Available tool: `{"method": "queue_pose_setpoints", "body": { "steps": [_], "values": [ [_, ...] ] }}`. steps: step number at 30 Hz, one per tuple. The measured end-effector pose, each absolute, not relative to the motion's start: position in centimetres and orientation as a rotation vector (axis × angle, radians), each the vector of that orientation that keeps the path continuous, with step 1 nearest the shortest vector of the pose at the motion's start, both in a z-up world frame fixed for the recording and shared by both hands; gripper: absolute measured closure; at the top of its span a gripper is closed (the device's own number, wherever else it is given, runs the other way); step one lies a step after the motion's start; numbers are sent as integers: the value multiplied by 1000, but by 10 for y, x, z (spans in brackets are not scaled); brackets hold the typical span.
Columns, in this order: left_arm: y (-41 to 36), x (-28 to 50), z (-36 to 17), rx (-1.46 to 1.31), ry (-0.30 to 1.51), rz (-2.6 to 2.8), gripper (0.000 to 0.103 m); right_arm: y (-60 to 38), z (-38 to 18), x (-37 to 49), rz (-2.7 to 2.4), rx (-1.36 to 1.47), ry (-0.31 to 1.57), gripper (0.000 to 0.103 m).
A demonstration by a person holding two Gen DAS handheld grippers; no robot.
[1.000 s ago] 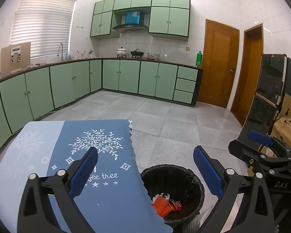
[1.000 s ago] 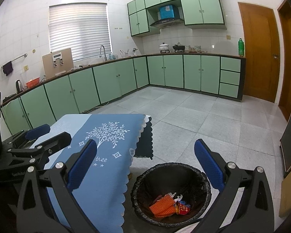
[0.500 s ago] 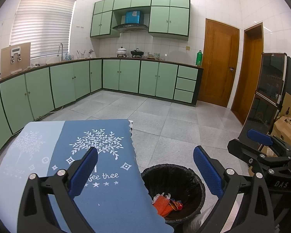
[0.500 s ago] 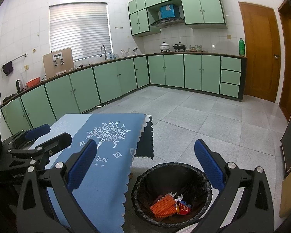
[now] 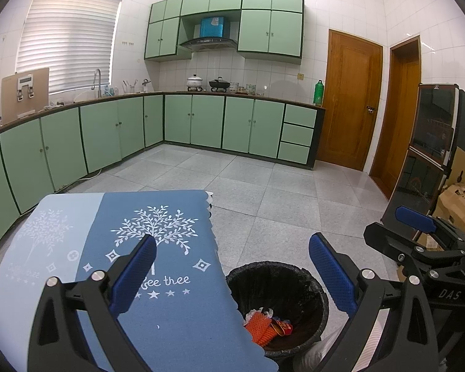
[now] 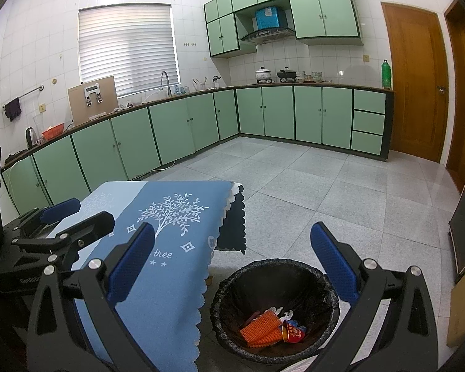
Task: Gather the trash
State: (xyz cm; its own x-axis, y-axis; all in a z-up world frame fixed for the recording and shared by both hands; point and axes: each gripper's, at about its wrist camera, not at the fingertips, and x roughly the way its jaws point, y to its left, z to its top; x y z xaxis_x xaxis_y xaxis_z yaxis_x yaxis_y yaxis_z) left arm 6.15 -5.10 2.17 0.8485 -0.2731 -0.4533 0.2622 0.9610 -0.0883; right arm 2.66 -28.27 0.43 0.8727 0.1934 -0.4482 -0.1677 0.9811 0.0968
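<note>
A black-lined trash bin (image 6: 294, 269) stands on the floor beside the table, also seen in the left wrist view as the bin (image 5: 294, 276). Inside lie an orange mesh piece (image 6: 262, 328) and a red wrapper (image 6: 291, 333); the same orange mesh (image 5: 259, 325) shows from the left. My right gripper (image 6: 232, 263) hangs open above the bin and table edge, nothing between its blue pads. My left gripper (image 5: 232, 266) is open too, over the table's right edge. Each gripper appears in the other's view: the right one (image 5: 418, 226), the left one (image 6: 62, 214).
The table wears a blue cloth (image 5: 170, 248) with a white tree print. Green cabinets (image 6: 263, 114) line the far walls, with wooden doors (image 5: 350, 99) at right. Cardboard boxes (image 5: 458, 198) and a dark cabinet (image 5: 431, 142) stand at far right. Grey floor tiles (image 6: 325, 192) lie beyond.
Almost nothing differs; both views drift very slightly, and both grippers stay open in the same place.
</note>
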Motion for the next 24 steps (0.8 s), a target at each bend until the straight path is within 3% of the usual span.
{"method": "queue_pose_setpoints", "body": {
  "steps": [24],
  "values": [
    [-46, 63, 16, -22, 490, -279, 6, -284, 5, 26, 188, 56, 476, 5]
  ]
}}
